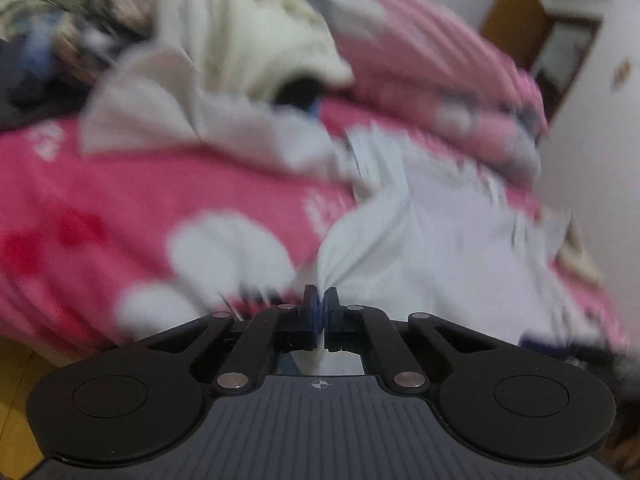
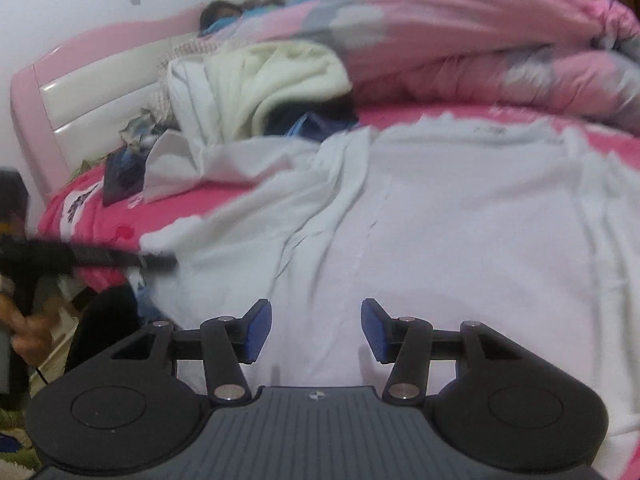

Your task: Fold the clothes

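Step in hand: I read this as the start of a fold. One edge of the white garment (image 2: 440, 220) is gripped, the other side is not yet taken.
Garment: it lies spread over the pink bed sheet (image 1: 100, 200), mostly flat on my right, rumpled and ridged toward my left.
Left tongs (image 1: 320, 306): closed tight on a bunched edge of the white garment; cloth fans out from between the pads and a scrap hangs behind them.
Right tongs (image 2: 316, 330): parted about halfway, nothing between the blue pads (image 2: 258, 332), hanging just over the flat part of the cloth. I can't tell whether they touch it.
Left tongs seen from the right: a dark blurred bar at the garment's left edge (image 2: 100, 258), with the person's hand (image 2: 24, 336) behind it.
Surroundings: a heap of cream and white laundry (image 2: 272, 84) and a pink quilt (image 2: 480, 40) sit farther back on the bed, near the headboard (image 2: 80, 92).
Next move, my judgement: I'd bring the right tongs to a matching edge or corner and pinch it, so both sides lift evenly.
Caution: both views are smeared, so exact edge positions are uncertain.
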`<state>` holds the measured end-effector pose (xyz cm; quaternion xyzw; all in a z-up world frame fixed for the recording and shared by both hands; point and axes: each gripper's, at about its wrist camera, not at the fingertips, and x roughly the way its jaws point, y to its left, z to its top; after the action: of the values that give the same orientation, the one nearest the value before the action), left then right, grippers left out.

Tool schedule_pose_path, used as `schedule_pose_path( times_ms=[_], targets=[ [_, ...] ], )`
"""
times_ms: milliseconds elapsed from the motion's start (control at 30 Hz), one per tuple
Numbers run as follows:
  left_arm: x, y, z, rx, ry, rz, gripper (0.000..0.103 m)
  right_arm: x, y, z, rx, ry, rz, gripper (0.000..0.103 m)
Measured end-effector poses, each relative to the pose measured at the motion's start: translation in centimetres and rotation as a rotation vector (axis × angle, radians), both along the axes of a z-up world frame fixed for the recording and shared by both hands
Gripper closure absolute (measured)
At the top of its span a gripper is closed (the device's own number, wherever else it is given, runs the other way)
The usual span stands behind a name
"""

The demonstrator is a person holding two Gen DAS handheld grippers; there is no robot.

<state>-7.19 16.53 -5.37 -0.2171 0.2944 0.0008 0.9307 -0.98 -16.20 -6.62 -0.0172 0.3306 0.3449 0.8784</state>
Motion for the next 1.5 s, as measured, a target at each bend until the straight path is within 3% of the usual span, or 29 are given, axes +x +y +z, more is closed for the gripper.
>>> schedule_pose_path(
  times_ms=[133, 300, 400, 500, 567, 633, 767, 833, 967, 1100, 1233, 1333, 1400, 1500],
  targets=[
    [-0.5, 0.6, 4.2, -0.027, -0.136, -0.033, 0.103, 0.3, -1.0, 0.0, 0.041, 0.032, -0.033, 0.051],
    [1.2, -6.2, 7.6, -0.027, -0.261, -0.354, 0.103, 0.6, -5.4, 0.5, 0.133, 0.069, -0.184, 0.051],
    [3.1, -12.5, 6.4, 0.013, -0.213, -0.573, 0.102, 0.8, -9.2, 0.8, 0.184, 0.076, -0.294, 0.051],
    [4.9, -17.6, 2.3, 0.049, -0.054, -0.721, 0.099, 0.6, -13.1, 0.7, 0.212, 0.074, -0.405, 0.050],
    [5.4, -19.7, -0.6, 0.077, 0.060, -0.792, 0.088, 0.4, -15.2, 0.3, 0.225, 0.088, -0.463, 0.050],
    [5.0, -20.6, -2.3, 0.133, 0.139, -0.805, 0.078, 0.4, -16.7, -0.4, 0.239, 0.116, -0.494, 0.050],
    [2.2, -18.6, -1.6, 0.149, 0.081, -0.814, 0.049, 0.8, -16.4, -0.9, 0.251, 0.130, -0.451, 0.050],
    [1.3, -17.2, -1.0, 0.152, 0.056, -0.805, 0.048, 1.0, -15.7, -1.1, 0.257, 0.129, -0.409, 0.050],
    [0.5, -14.6, -1.0, 0.198, 0.113, -0.710, 0.048, 1.0, -11.4, -0.1, 0.238, 0.072, -0.215, 0.050],
    [-0.2, -12.4, -2.0, 0.209, 0.175, -0.603, 0.048, 0.3, -6.4, 0.1, 0.118, -0.005, -0.059, 0.050],
    [-0.1, -11.6, -3.3, 0.189, 0.198, -0.544, 0.048, -0.5, -2.1, -1.2, -0.074, -0.068, 0.047, 0.052],
    [-0.1, -12.0, -3.9, 0.220, 0.191, -0.540, 0.048, -0.5, -0.7, -2.4, -0.192, -0.095, 0.033, 0.071],
    [-0.3, -12.4, -4.2, 0.264, 0.185, -0.553, 0.048, -0.5, -1.4, -1.9, -0.164, -0.083, 0.007, 0.092],
    [-0.5, -13.0, -4.6, 0.323, 0.176, -0.570, 0.048, 0.4, -4.1, -0.6, 0.007, -0.014, -0.068, 0.093]
  ],
)
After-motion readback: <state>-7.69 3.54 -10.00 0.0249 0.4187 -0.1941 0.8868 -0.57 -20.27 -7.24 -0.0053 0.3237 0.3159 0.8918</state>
